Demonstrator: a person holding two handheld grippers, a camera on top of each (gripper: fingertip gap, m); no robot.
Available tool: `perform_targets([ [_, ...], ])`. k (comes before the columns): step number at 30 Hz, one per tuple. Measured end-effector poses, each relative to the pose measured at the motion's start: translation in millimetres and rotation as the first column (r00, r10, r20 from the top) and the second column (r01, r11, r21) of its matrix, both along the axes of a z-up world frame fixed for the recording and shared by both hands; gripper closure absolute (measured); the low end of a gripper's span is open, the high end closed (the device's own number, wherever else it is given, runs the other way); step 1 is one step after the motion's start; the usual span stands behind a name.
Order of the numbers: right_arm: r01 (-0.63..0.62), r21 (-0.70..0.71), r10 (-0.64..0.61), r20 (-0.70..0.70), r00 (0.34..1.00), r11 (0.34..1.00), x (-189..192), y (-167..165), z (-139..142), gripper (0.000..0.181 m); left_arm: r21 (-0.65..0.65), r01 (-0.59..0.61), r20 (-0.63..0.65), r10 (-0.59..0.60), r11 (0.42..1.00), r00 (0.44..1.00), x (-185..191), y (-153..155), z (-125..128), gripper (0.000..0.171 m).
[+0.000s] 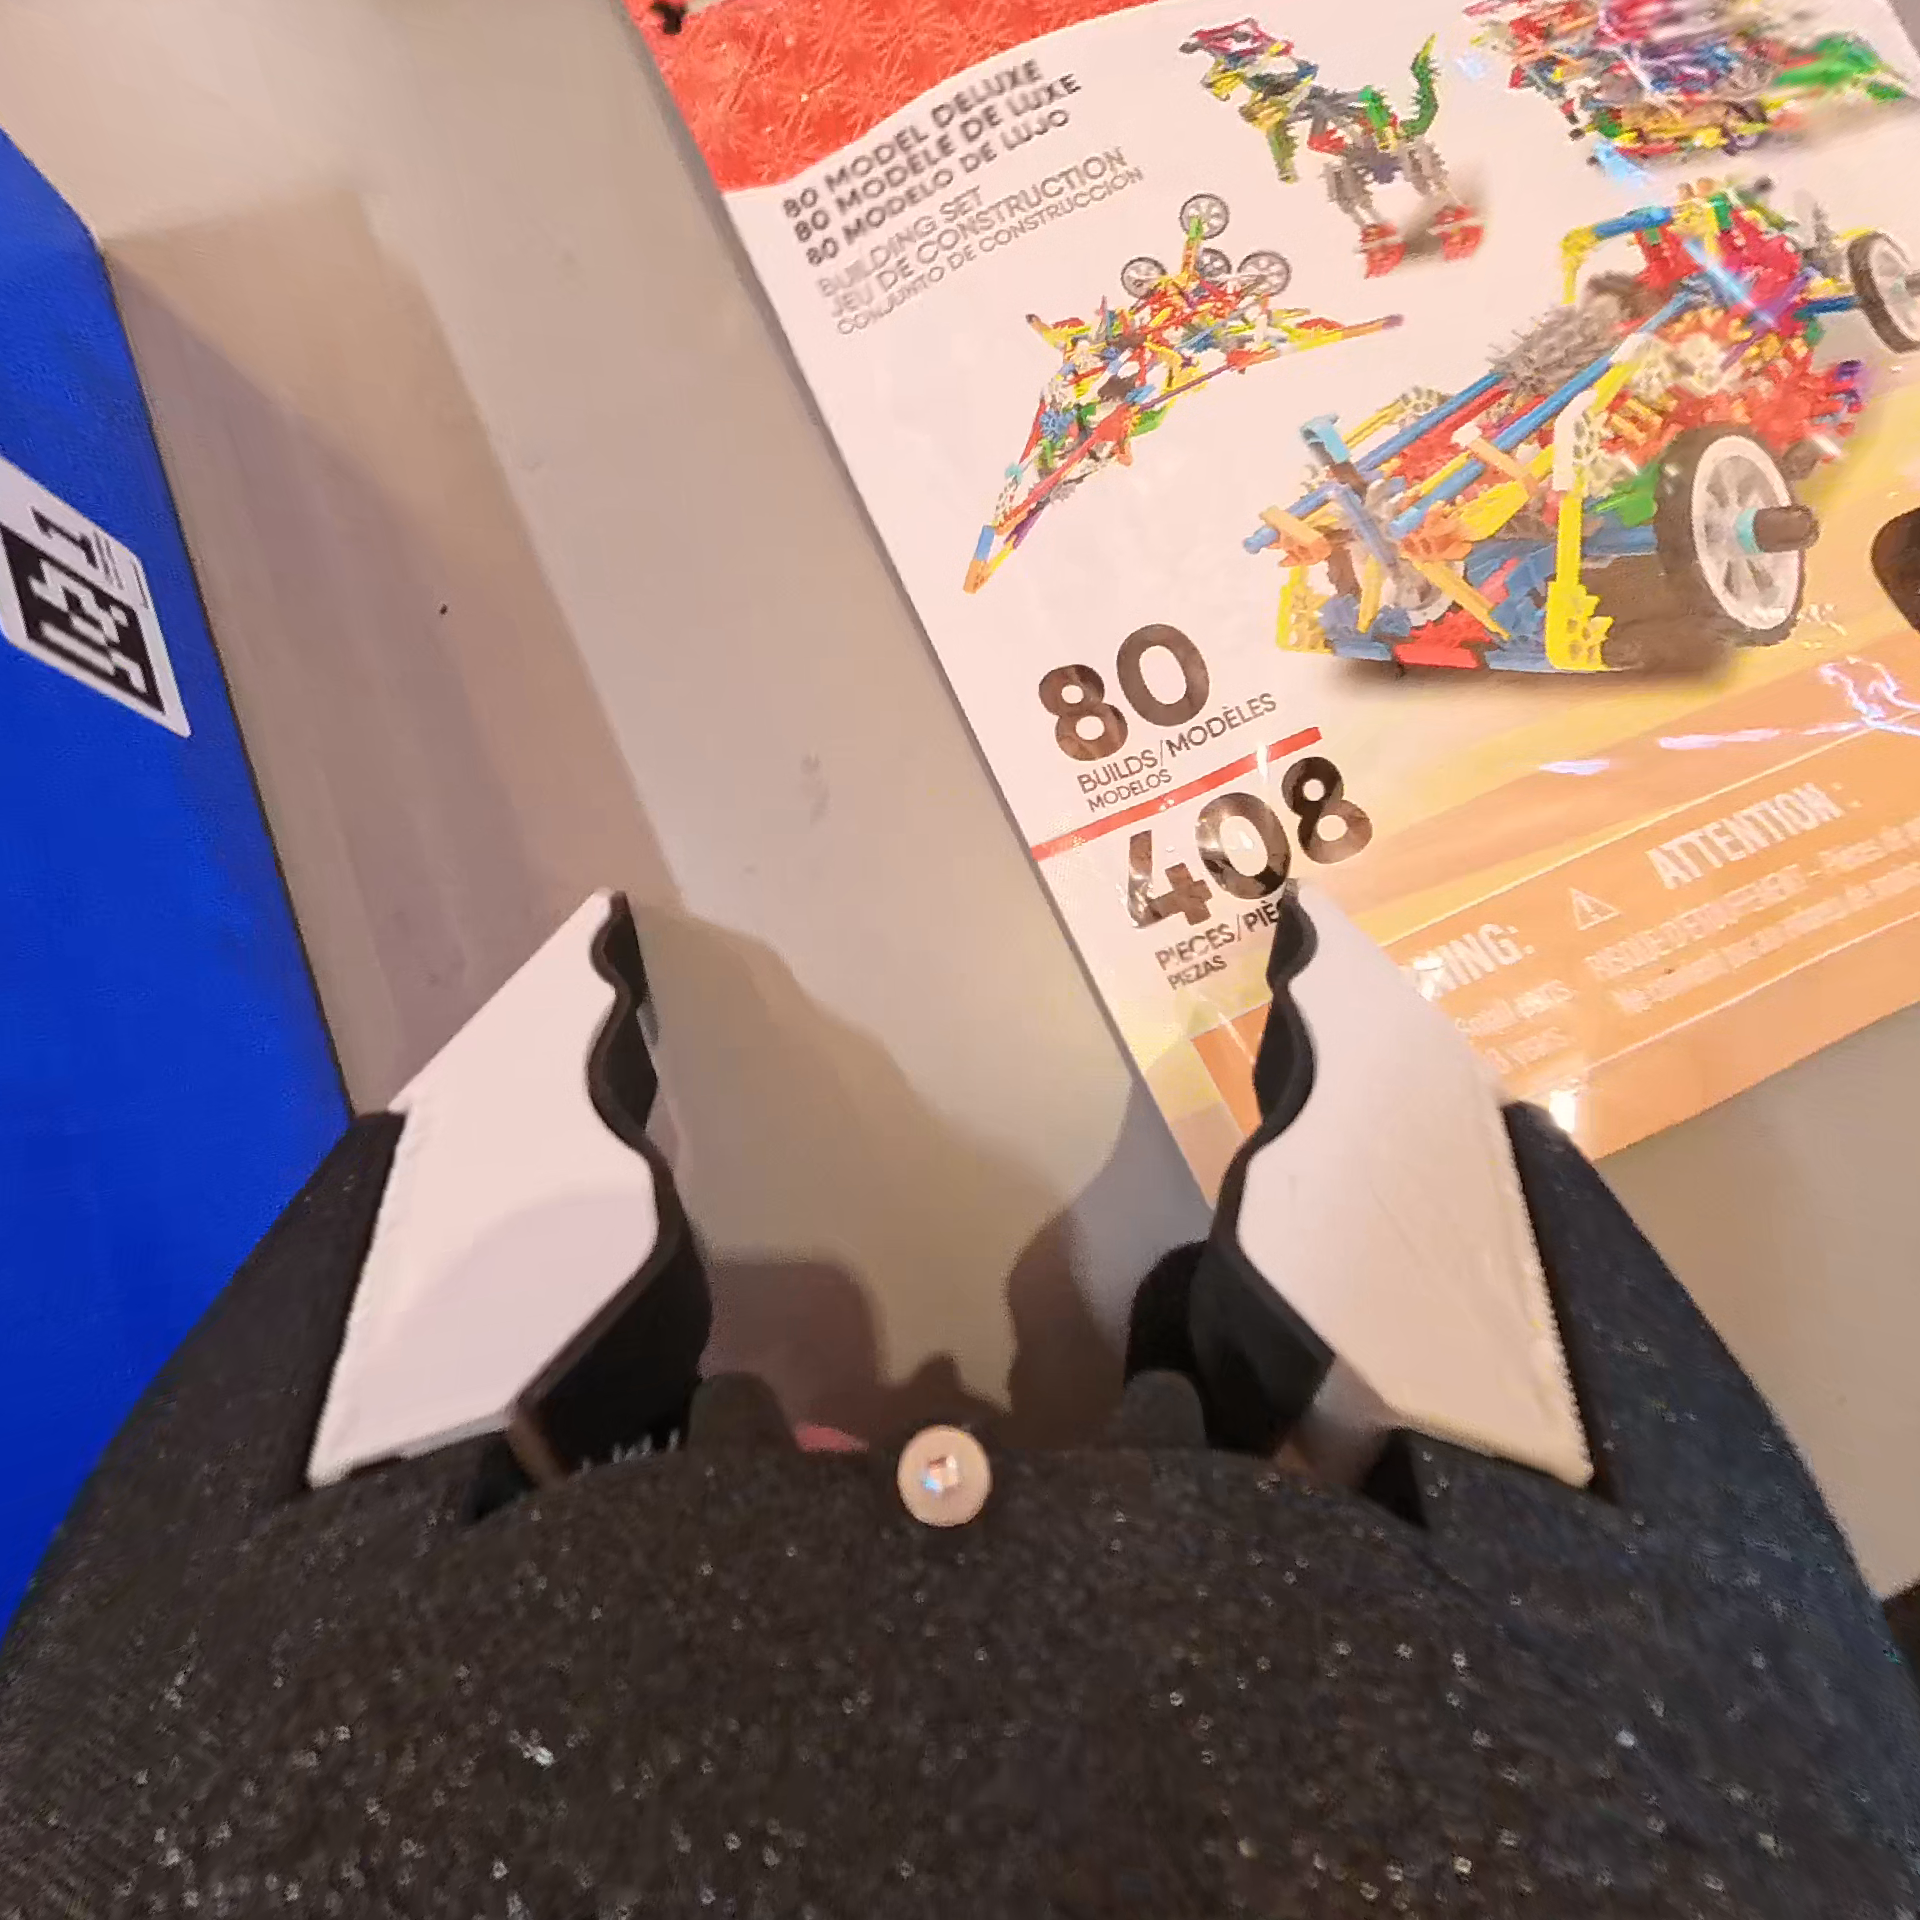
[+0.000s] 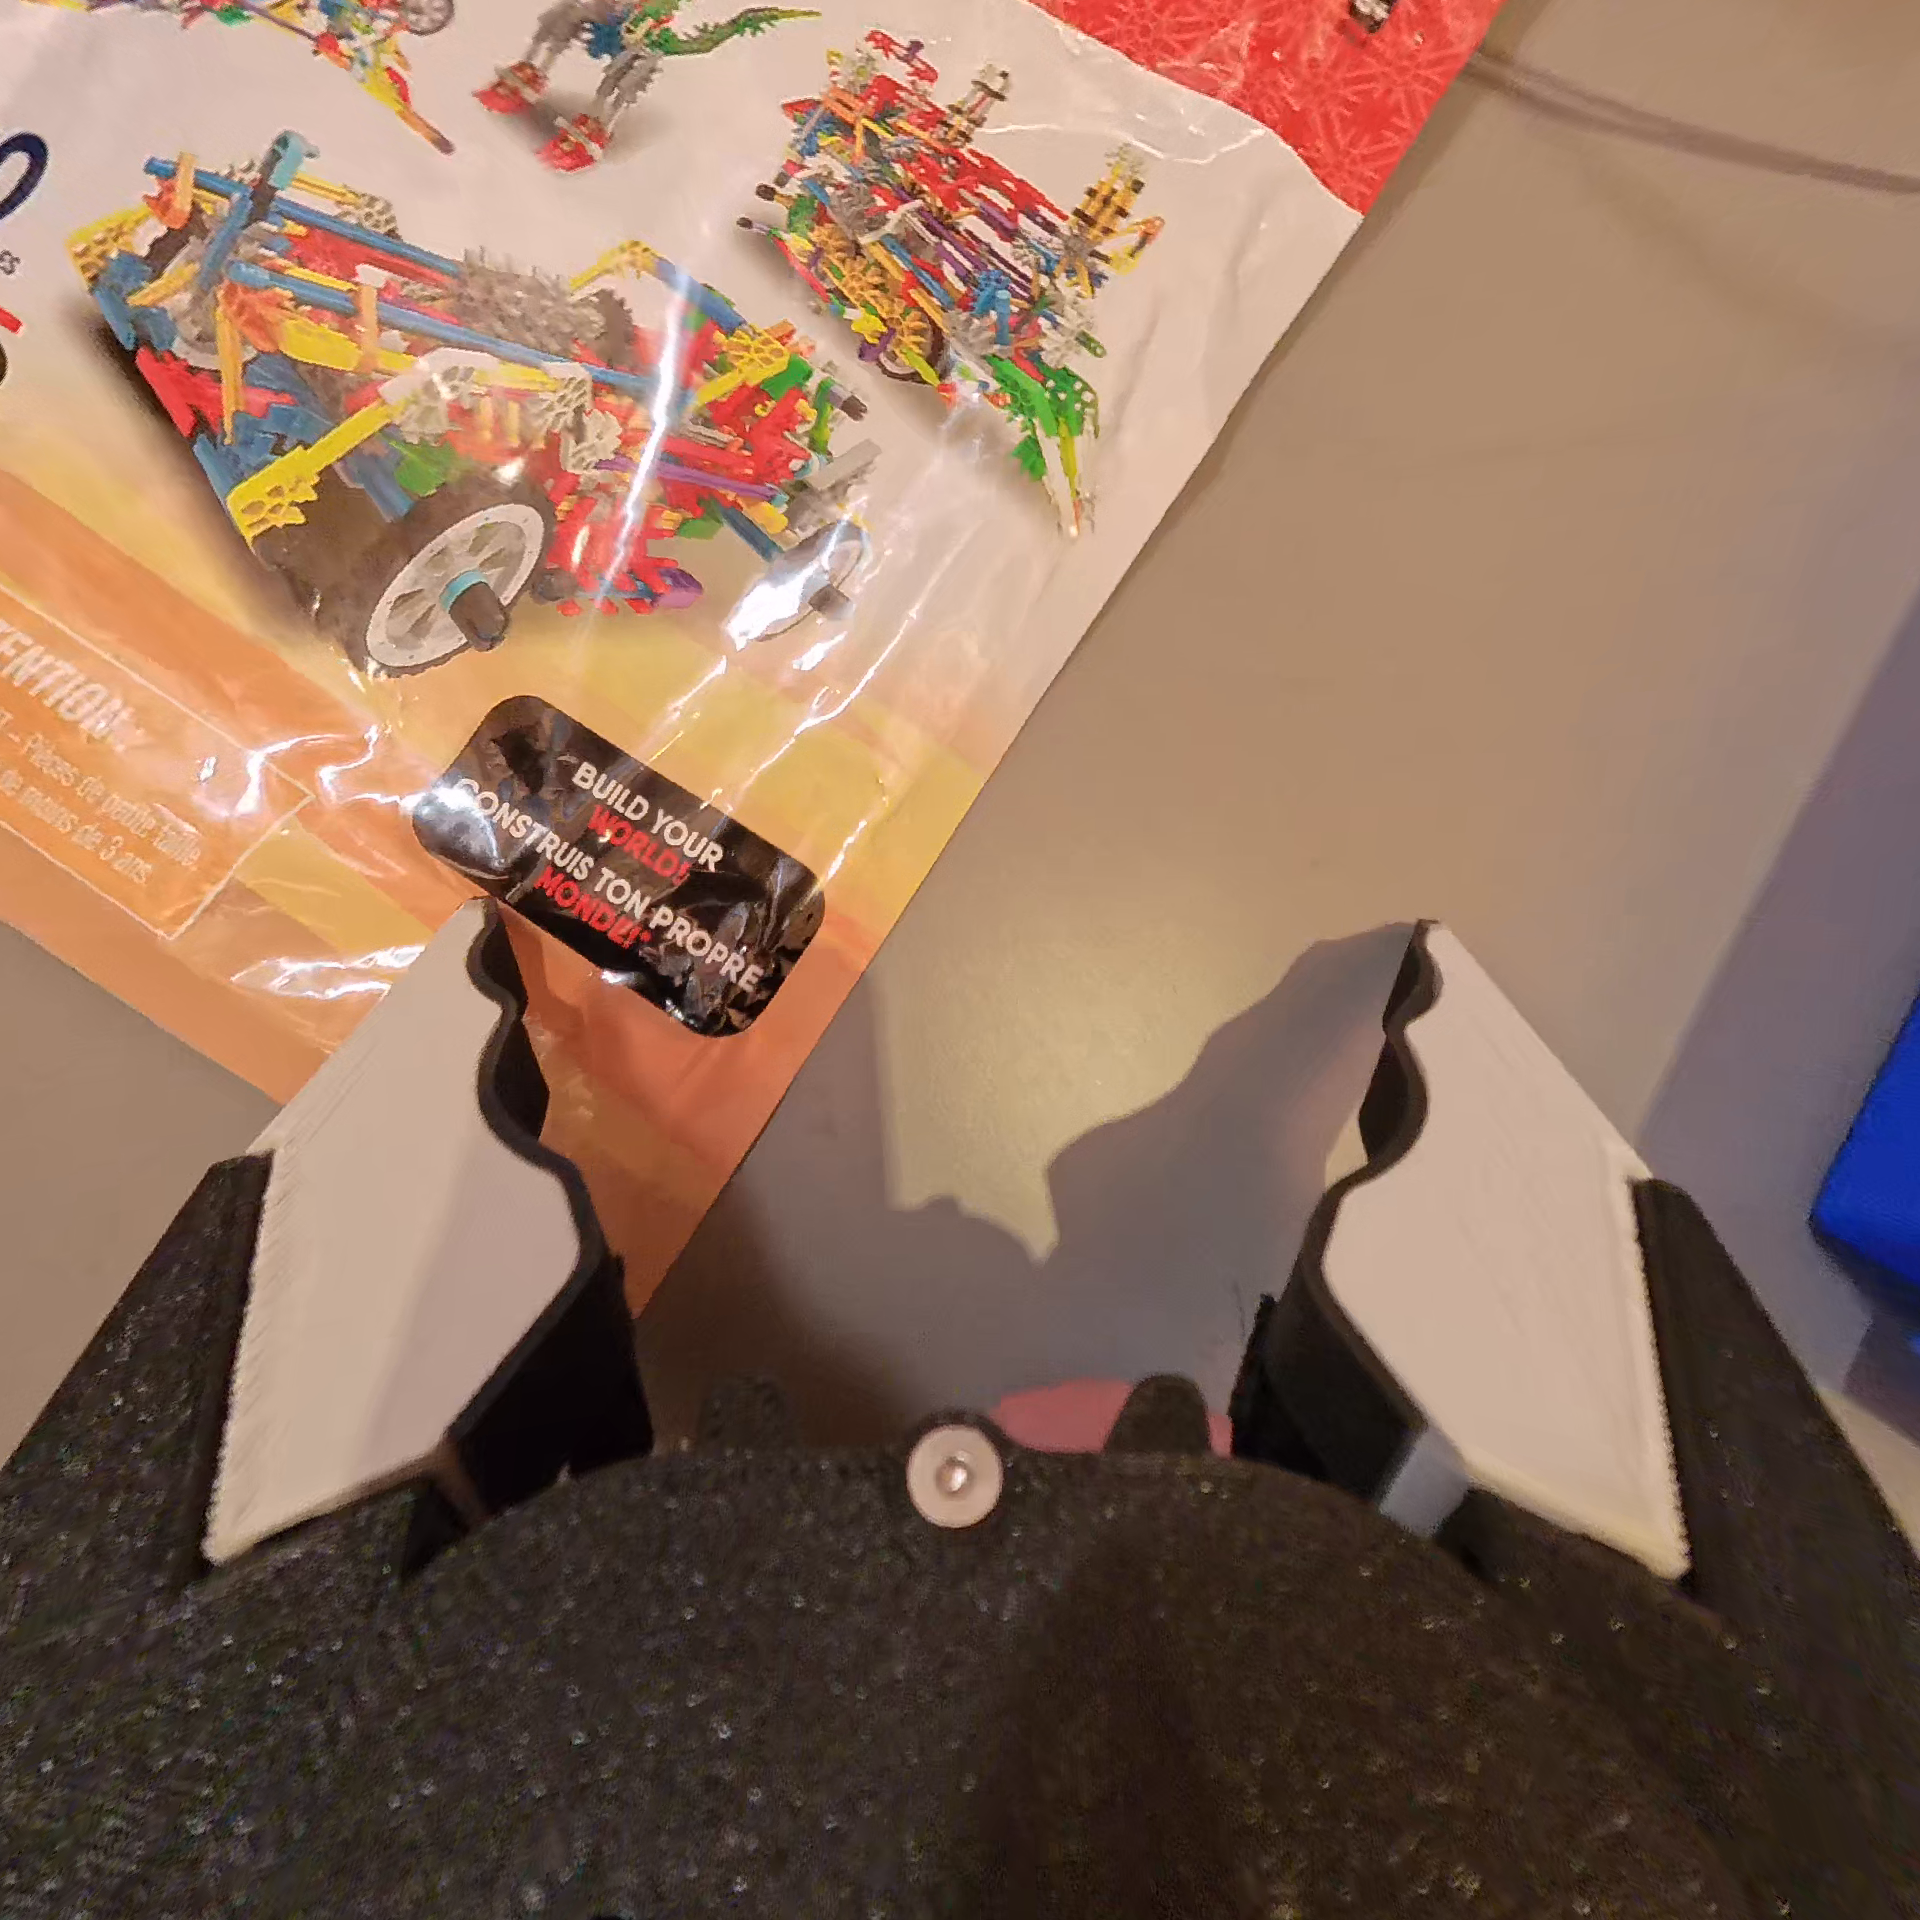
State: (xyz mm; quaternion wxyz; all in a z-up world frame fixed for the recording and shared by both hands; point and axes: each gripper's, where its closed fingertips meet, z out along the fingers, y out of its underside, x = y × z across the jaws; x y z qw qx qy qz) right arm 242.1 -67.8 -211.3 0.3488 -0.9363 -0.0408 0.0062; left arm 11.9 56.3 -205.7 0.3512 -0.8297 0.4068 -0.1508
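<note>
Left hand-held gripper is released, jaws spread wide, nothing between them but bare grey desk. Its right finger sits over the near edge of the box, a flat toy-set box in glossy film, lying on the desk and angled away to the right. Whether that finger touches the box, I can't tell. Off to the left stands a blue thing with a black-and-white sticker on it, well apart from the jaws.

Over to the right hand-held gripper: also released, jaws wide, holding nothing. Its left finger hangs over the box at the near corner, just beside a black label. The other finger is over bare desk. The film is wrinkled and shiny here. A blue thing peeks in at the right edge, and a thin cable runs across the desk beyond the box.
</note>
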Motion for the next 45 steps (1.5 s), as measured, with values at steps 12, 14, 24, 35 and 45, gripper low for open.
perform_targets([
  [12, 0.078, 0.008, -0.078, 0.011, 0.997, 0.997, 3.1, -10.5, 1.6, 0.027, 0.035, 0.034, 0.000, -0.034, 0.999, 0.999, -1.5, -3.8, 4.5, 0.047],
  [14, 0.085, 0.000, -0.085, 0.002, 0.996, 0.996, 1.8, -12.5, 1.5, 0.028, 0.014, 0.038, 0.002, -0.038, 0.999, 0.999, -0.9, -5.8, 3.7, 0.049],
  [24, 0.104, 0.021, -0.104, 0.026, 0.994, 0.994, -0.9, -18.8, 5.2, 0.028, 0.014, 0.003, -0.002, -0.003, 1.000, 1.000, -10.0, -10.0, 5.1, 0.043],
  [35, 0.121, 0.049, -0.124, 0.055, 0.991, 0.991, 0.1, -20.7, 10.6, 0.026, 0.090, -0.037, -0.007, 0.038, 0.995, 0.999, -14.3, -6.1, 14.0, 0.052],
  [45, 0.134, 0.075, -0.140, 0.078, 0.987, 0.988, 2.6, -19.5, 15.1, 0.027, 0.117, -0.049, -0.014, 0.051, 0.992, 0.999, -16.9, -4.9, 15.8, 0.049],
])
